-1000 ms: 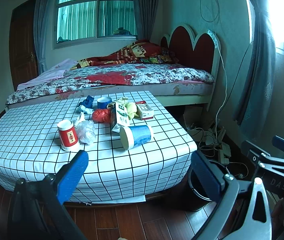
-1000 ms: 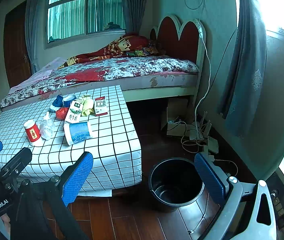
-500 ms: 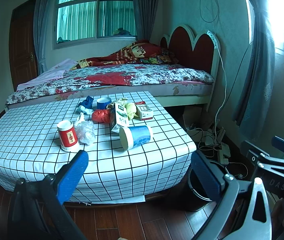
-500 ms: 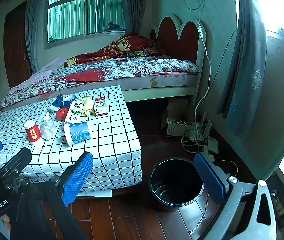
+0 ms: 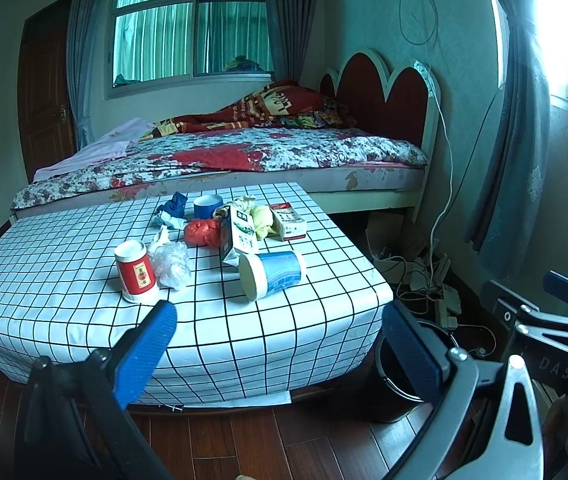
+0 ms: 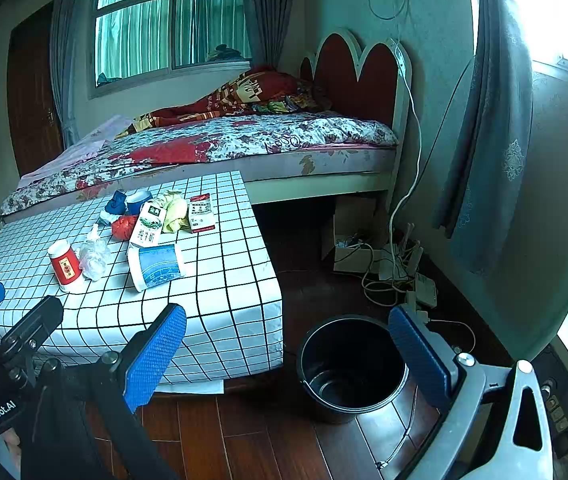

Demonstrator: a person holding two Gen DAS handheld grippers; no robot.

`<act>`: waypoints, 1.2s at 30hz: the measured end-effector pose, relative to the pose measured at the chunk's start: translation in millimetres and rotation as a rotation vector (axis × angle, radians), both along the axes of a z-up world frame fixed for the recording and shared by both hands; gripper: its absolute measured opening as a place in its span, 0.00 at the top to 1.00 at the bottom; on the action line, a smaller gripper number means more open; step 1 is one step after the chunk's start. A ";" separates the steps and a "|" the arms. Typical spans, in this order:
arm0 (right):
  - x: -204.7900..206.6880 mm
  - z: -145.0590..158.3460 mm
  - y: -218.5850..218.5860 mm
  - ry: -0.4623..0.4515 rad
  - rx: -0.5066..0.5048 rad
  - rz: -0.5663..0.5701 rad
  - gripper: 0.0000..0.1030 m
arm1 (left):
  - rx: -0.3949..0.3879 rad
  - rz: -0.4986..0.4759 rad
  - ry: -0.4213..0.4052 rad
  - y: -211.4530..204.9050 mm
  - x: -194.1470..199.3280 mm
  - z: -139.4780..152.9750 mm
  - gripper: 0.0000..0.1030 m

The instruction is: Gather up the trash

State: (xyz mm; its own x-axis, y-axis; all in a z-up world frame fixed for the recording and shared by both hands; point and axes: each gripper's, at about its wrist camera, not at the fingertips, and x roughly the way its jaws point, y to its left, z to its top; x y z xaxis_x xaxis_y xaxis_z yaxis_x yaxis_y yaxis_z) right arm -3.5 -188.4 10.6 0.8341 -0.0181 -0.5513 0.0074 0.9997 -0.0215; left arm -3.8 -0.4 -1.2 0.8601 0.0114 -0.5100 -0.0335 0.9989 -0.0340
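Bedroom; grid-cloth worktop (image 5: 84,264) carries the trash: blue paper cup (image 5: 272,274) on its side, milk carton (image 5: 239,232), red canister (image 5: 136,271). Black bucket (image 6: 352,364) on floor beside it. Left hand-held gripper (image 5: 280,344) and right hand-held gripper (image 6: 288,352) both spread wide, empty.

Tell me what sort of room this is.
Most likely a home bedroom: a made-up bed with a red heart-shaped headboard, curtained window, and a low checked table of trash beside a black bucket.
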 end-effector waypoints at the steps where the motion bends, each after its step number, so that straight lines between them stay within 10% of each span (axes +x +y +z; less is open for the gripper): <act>1: -0.1 -0.3 0.5 0.001 -0.001 0.001 0.01 | 0.000 0.000 0.000 0.0 -0.2 0.0 0.01; 19: 24.8 -18.6 31.3 0.043 -0.006 0.098 0.01 | 0.022 0.081 0.047 33.3 8.5 -22.5 0.01; 36: 136.6 -83.3 165.2 0.152 0.001 0.297 0.04 | -0.023 0.277 0.113 148.6 56.2 -75.6 0.01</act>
